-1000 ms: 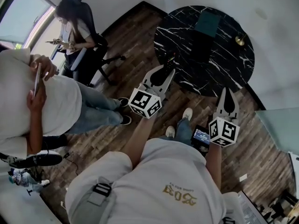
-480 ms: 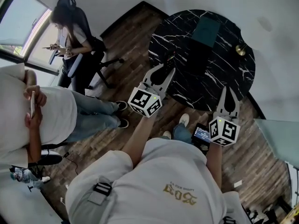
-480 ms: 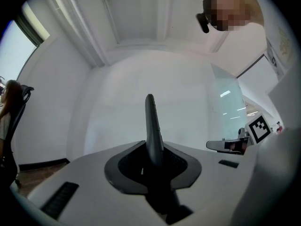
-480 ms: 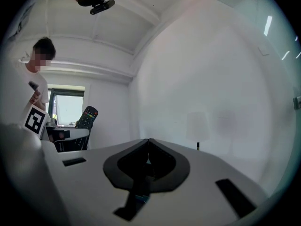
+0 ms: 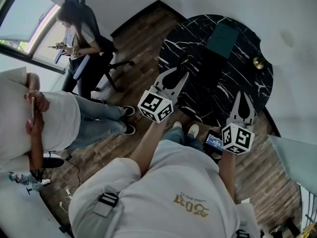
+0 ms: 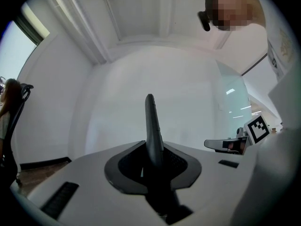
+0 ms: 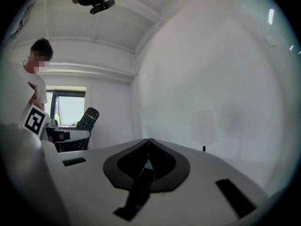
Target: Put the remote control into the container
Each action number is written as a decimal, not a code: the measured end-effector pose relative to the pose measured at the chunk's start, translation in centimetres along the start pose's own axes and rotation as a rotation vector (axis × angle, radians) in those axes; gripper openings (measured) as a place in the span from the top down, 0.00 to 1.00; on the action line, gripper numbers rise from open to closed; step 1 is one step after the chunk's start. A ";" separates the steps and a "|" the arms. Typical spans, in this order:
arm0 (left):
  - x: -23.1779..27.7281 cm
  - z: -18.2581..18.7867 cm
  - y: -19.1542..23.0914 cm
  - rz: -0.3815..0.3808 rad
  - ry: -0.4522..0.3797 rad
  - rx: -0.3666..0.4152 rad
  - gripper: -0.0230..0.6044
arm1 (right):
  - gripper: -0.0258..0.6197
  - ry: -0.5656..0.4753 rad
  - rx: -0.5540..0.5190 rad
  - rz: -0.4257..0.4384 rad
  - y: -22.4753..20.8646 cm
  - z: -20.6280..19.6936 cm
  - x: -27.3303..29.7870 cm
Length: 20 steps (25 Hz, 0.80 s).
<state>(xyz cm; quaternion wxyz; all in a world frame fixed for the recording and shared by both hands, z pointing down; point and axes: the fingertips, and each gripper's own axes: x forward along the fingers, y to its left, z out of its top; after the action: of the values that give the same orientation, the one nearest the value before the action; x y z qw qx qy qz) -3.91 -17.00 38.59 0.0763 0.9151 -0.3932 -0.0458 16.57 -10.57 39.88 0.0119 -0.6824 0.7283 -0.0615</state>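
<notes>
The round worktop [image 5: 237, 83] looks like polished black stone with white veins, and it is glossy. The floor [image 5: 138, 48] is brown wood planks with a dull, streaked grain. On the far side of the worktop the container [image 5: 222, 33] is dark green and matt; I cannot tell its material. To its right, a small round knob [image 5: 258, 62] shines like brass. The remote control [image 7: 88, 118] is black plastic with coloured buttons. The left gripper [image 5: 181, 73] and the right gripper [image 5: 243, 100] have smooth, matt pale grey plastic shells with black inner faces. Their marker cubes are matt white with black print. The wearer's shirt [image 5: 163, 192] is white cloth. The walls [image 7: 211, 79] are smooth and white.
</notes>
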 end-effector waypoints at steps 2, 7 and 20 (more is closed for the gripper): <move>0.8 0.2 0.2 -0.011 0.000 -0.002 0.83 | 0.94 -0.007 0.001 -0.006 -0.3 0.2 0.8; 3.1 0.1 1.2 -0.045 0.010 -0.010 0.83 | 0.94 -0.018 -0.003 -0.019 -0.3 0.7 3.0; 8.5 -2.1 5.4 -0.129 0.078 -0.058 0.83 | 0.94 -0.009 -0.017 -0.094 -0.3 0.6 8.7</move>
<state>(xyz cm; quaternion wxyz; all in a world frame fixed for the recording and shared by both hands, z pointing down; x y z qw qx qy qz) -1.62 -26.60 41.44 0.1151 0.9370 -0.3287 -0.0263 16.29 -19.25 39.93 0.0062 -0.7163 0.6957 -0.0529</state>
